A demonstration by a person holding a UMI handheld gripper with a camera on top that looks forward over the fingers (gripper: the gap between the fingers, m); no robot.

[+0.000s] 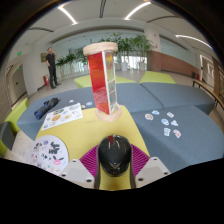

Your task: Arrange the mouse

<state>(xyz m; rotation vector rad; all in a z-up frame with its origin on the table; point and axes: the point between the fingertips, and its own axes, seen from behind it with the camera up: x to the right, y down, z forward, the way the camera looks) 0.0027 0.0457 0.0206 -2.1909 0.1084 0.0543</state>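
Gripper (113,168) low over the counter (195,128); magenta pads (90,158) showing on both sides. Black mouse (114,154) sits between the fingers, pads close against its flanks on either side; it looks clamped, though contact is hard to confirm at the very edges.

Mouse lies over a yellow mat (92,128) that runs forward from the fingers.

Straight ahead, beyond the mouse: a tall clear box (102,78) with a red panel inside, upright on the far end of the yellow mat. It stands directly in the forward line.

Left of the fingers: a round white patterned disc (49,153), near the left pad. Farther left and ahead: a printed sheet (63,116), and past it a dark item (46,108), too small to identify.

Right and ahead: a scatter of small white cards (165,121) on the grey surface, well apart from the mouse.

Background: a person (51,66) standing far left, potted greenery (135,47) behind the box, strip lights overhead.
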